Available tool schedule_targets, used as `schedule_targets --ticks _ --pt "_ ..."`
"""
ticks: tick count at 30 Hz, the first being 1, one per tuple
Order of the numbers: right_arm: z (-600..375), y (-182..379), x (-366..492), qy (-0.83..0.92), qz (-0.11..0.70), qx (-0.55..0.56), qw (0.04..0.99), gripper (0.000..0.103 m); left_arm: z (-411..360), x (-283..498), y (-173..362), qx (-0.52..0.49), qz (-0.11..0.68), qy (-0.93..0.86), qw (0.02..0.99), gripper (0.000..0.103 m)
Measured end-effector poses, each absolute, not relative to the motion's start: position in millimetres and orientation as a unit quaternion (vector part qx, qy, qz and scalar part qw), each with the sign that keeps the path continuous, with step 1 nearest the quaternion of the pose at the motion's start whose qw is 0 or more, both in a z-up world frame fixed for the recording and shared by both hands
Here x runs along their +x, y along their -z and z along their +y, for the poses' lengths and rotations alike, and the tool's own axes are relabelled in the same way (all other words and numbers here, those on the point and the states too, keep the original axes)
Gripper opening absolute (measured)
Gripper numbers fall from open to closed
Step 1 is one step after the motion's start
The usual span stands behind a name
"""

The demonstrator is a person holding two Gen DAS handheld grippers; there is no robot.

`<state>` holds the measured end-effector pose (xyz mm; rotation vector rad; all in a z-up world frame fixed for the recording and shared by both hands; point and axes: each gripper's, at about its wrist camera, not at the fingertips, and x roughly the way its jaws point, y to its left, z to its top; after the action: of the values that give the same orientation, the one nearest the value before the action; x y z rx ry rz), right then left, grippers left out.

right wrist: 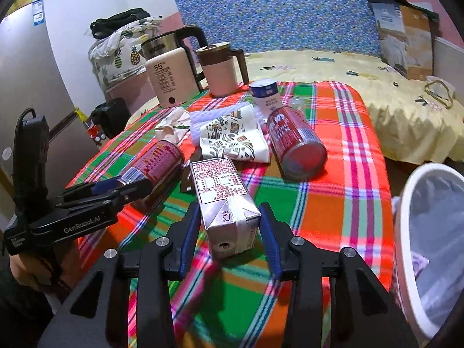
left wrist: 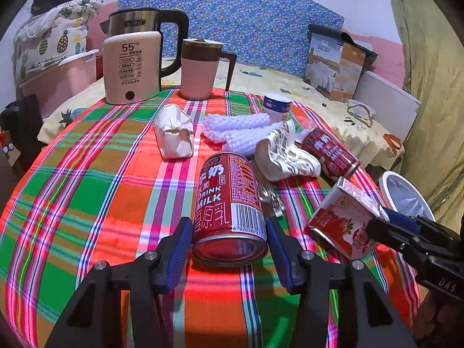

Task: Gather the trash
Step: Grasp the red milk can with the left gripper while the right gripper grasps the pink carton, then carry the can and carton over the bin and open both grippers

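Your left tool [left wrist: 228,224] is closed around the near end of a red milk can [left wrist: 229,200] that lies on its side on the counter [left wrist: 87,203]. Both blue pads sit against the can's flanks, with its metal base facing you between them. Your right tool [right wrist: 229,207] is set partway closed on a small drink carton [right wrist: 223,194]. One pad sits against each long side, and the sealed end with the straw hole points back at you. In the left wrist view that carton is tilted, one corner raised off the plaid cloth.

The two tools sit side by side. The can is to the left of the carton, and the two are near each other but not touching.

More litter lies beyond them. There is a second red can [right wrist: 295,142] on its side, a patterned crumpled wrapper [right wrist: 232,139] and white foam netting [left wrist: 235,127]. A ball of white paper [left wrist: 174,133] and a small white bottle with a blue label [left wrist: 277,104] are there too. A kettle [left wrist: 133,66] and a pink mug [left wrist: 200,69] stand at the counter's far edge. A white-rimmed bin [right wrist: 406,217] with a liner stands off the counter's right side, just beside your right tool.
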<state>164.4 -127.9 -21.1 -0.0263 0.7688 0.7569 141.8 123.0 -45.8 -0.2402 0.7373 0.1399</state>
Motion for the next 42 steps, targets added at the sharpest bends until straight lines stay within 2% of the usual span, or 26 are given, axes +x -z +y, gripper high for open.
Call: schedule_targets --ticks 20,42 --pt "-176 11 153 -0.317 0.344 0.025 0.884 0.043 76 113 17 -0.106 0.341 -0.019 0.934 0.052" --pt "-269 4 157 -0.192 0.323 0.055 0.925 0.043 -47 160 -5 -0.051 0.337 0.111 0.934 0.052"
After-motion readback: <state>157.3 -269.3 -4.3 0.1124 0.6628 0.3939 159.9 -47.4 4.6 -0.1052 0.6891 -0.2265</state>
